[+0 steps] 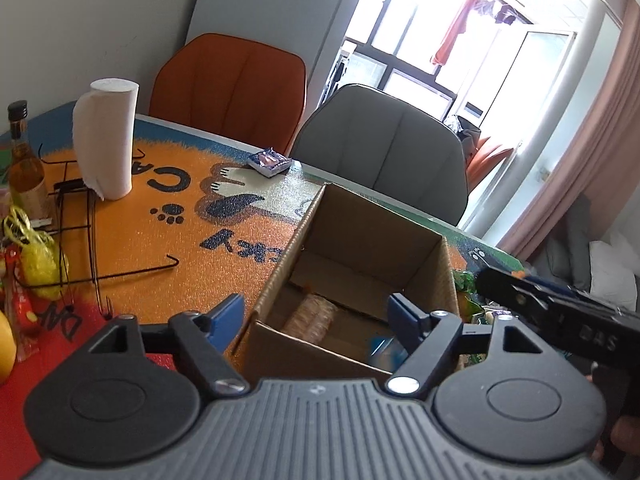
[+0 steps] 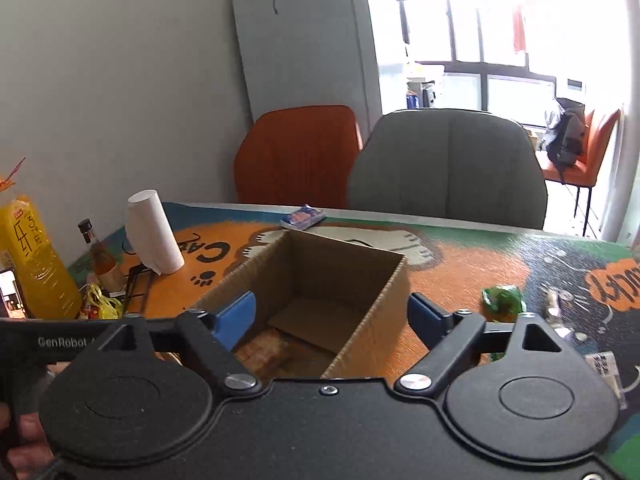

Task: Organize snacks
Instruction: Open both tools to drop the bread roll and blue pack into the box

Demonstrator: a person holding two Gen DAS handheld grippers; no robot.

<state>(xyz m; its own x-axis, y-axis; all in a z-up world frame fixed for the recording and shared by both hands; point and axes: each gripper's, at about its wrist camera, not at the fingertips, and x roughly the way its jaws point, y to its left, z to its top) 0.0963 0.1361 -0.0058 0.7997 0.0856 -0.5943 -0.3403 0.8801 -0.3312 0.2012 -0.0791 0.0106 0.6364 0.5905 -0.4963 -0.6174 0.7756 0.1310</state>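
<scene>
We are holding the left gripper (image 1: 316, 312) over the near edge of the open cardboard box (image 1: 352, 240), its blue fingers (image 1: 230, 312) spread wide with nothing between them; one finger is sitting outside the box's left wall and the other is hanging over the inside. We are keeping the right gripper (image 2: 332, 316) above the same cardboard box (image 2: 340, 264), its jaws likewise wide and empty, the left finger over the box's interior and the right finger beyond its right wall.

Inside the box a pale brown biscuit pack (image 1: 312, 314) is lying on the floor near the front, with a blue packet (image 1: 382, 346) beside it; the right wrist view is showing the biscuit pack (image 2: 260, 354) in the near left corner. A small blue snack packet (image 1: 269, 162) is resting at the far edge of the table (image 1: 160, 240), well apart from the box; a green wrapped snack (image 2: 502, 298) is lying on the mat to the right of the box, near the right finger.

A paper towel roll (image 1: 106, 136) is standing upright on the left side, with an amber bottle (image 1: 24, 164) beyond it; an orange chair (image 1: 230, 88) and a grey chair (image 1: 380, 148) are standing behind the table.
</scene>
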